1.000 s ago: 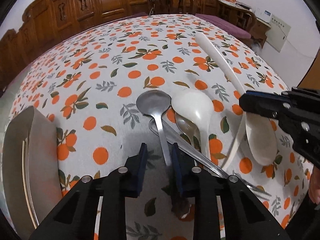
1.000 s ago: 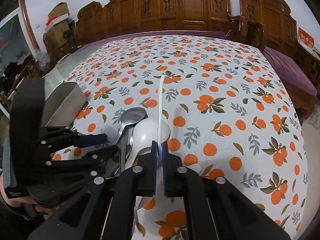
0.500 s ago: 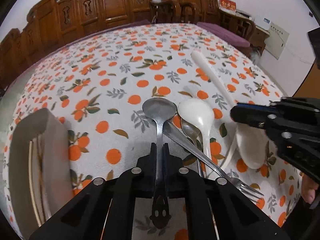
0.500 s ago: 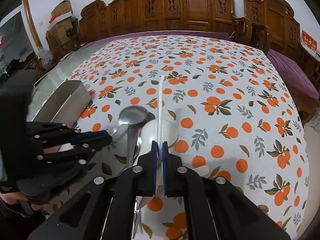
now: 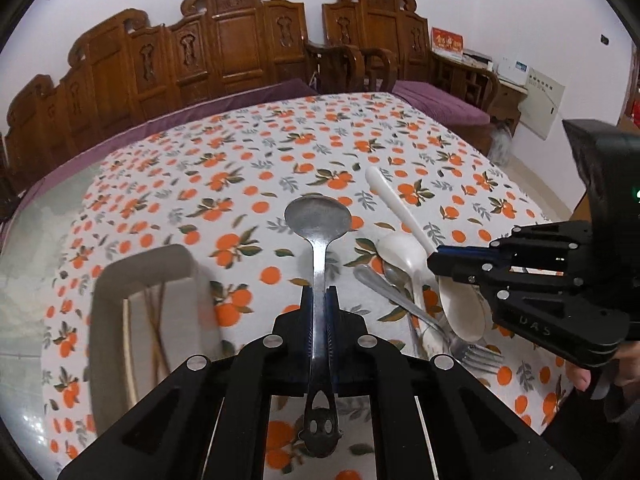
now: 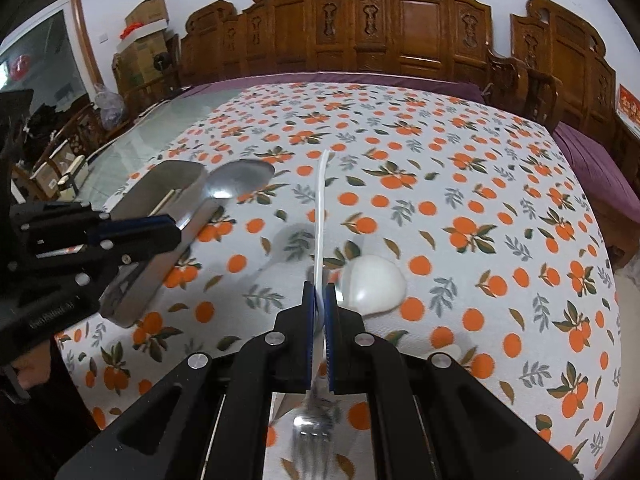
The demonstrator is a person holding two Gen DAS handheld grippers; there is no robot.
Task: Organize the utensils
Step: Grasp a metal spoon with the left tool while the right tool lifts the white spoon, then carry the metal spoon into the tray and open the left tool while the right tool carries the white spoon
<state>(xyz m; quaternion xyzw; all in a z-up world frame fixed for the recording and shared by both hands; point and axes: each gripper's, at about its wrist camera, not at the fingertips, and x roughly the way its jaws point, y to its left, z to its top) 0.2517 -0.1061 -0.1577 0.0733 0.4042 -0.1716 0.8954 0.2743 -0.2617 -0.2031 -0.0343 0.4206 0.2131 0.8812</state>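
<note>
While the left gripper [image 5: 319, 312] clamps a steel spoon [image 5: 318, 236] above the tablecloth [image 5: 248, 184], the right gripper [image 6: 319, 312] pinches a white ladle [image 6: 321, 216]; a fork [image 5: 440, 322] lies between, a tray [image 5: 120, 320] far left.

left cam: rode my left gripper [image 5: 319, 304], close above the tablecloth [image 5: 248, 160], facing the carved chairs [image 5: 224, 40] | right cam: same from my right gripper [image 6: 319, 304] | shared: tablecloth, metal tray [image 5: 120, 320], each other's gripper
</note>
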